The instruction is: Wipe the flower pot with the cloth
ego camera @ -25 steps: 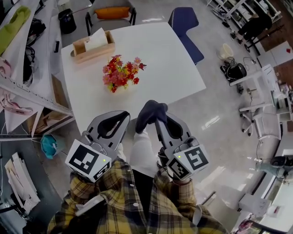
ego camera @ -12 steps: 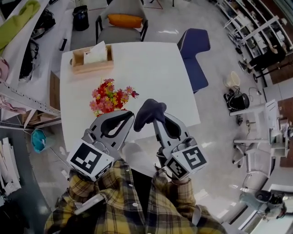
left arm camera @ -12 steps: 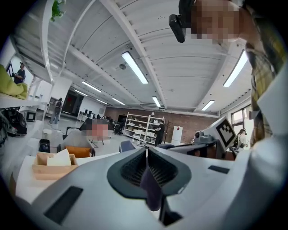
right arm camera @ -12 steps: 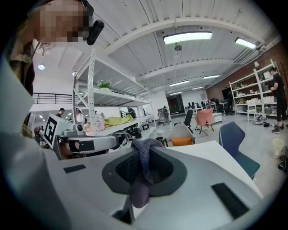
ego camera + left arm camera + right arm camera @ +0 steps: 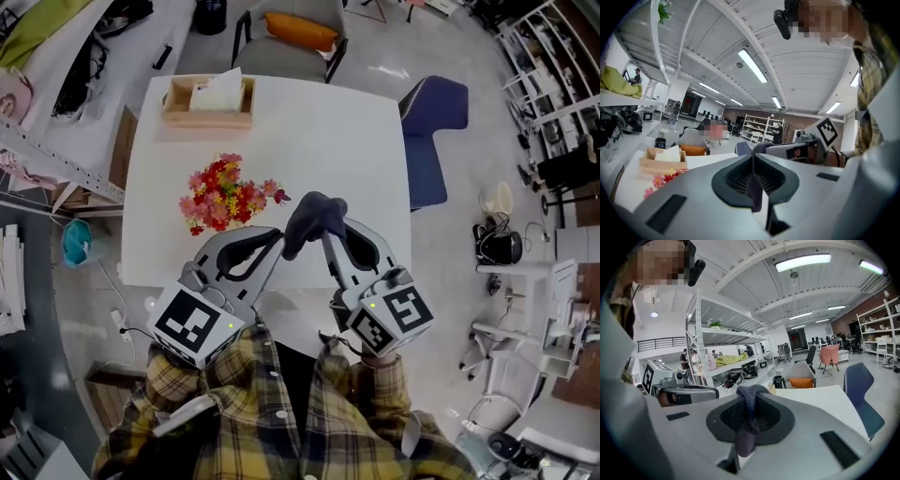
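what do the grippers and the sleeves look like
Both the left gripper and the right gripper are light grey wedge-shaped shells with black ribbed pads inside. Each carries a cube with black-and-white square markers at the back. The sleeves are yellow, dark-checked plaid.

Bright, even light falls from the ceiling strip lights (image 5: 802, 262); fisheye distortion bends the edges, and the corners go black.
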The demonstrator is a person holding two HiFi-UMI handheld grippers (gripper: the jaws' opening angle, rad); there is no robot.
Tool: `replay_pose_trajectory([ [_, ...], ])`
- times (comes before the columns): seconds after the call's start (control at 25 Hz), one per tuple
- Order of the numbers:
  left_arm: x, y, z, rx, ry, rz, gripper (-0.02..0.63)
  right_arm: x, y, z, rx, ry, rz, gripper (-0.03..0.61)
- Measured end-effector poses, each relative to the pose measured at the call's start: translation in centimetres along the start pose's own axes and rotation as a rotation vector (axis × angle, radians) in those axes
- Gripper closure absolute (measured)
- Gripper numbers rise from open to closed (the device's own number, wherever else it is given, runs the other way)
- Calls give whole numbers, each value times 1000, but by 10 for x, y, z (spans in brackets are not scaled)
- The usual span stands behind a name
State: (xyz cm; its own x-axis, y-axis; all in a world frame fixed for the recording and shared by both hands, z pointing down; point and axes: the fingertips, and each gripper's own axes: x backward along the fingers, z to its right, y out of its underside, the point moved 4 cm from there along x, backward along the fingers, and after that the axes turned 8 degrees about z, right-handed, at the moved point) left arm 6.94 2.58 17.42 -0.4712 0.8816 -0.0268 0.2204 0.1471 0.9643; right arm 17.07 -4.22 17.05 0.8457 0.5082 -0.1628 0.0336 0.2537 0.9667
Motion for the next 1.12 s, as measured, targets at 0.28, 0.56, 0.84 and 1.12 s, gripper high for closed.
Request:
replay_pose_trajectory([
  [0.28,4,25,-15,46,-17,-55,594,-22,25,7,-46,-12,-69,568],
  [0.56,18,53,-31,76,-46,-105,592,-45,54,10,-89,-29,-136,568],
  [0.84,31,91,-48,105,-132,-136,553,-63,87,19,-119,-37,-181,568],
  [1.12,49,151,-68,165,-169,-218,432,-81,121,27,-165,-47,-223,568],
])
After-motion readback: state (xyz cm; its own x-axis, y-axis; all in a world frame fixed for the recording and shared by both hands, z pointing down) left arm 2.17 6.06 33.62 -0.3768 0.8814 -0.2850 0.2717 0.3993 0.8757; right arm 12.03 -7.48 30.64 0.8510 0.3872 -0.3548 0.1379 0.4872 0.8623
